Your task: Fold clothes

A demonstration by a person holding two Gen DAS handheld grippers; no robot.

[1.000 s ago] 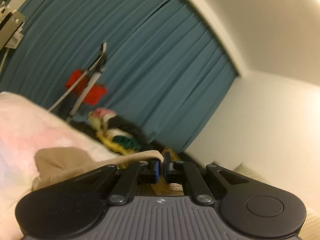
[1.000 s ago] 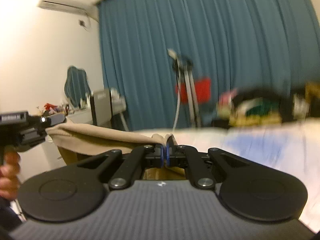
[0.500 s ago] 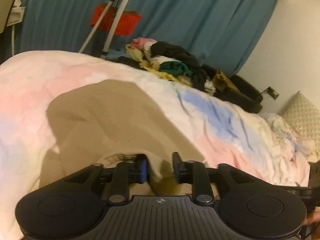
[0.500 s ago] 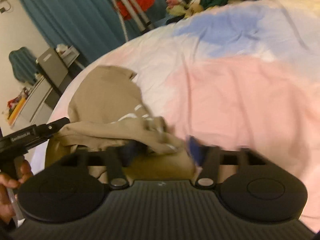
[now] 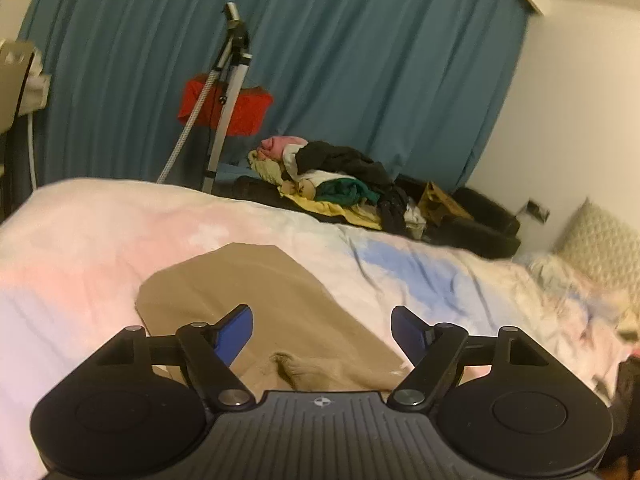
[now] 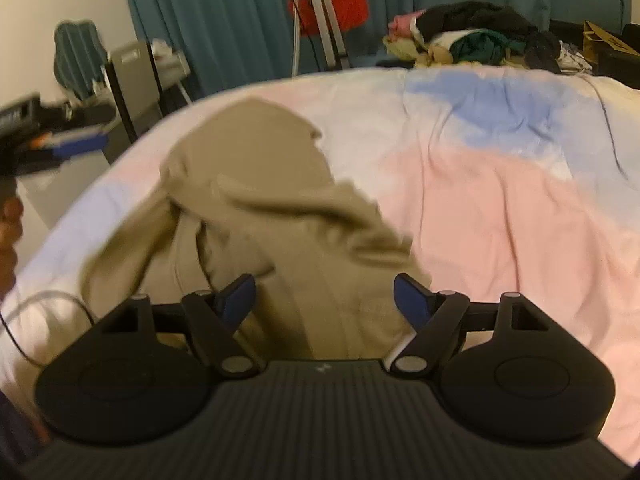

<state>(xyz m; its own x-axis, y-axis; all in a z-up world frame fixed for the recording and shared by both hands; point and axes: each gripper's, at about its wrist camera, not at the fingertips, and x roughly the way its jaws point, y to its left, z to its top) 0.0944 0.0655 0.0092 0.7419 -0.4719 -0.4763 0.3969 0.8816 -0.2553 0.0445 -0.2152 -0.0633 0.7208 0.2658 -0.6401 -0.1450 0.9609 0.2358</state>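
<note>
I see a teal curtain [image 5: 360,60] across the back wall, with a tripod [image 5: 224,92] standing before it and something red [image 5: 226,106] behind the tripod's legs. A pastel pink-and-blue duvet [image 6: 500,200] covers the bed. On the left stands a grey box [image 6: 132,68] on a dark stand.
</note>
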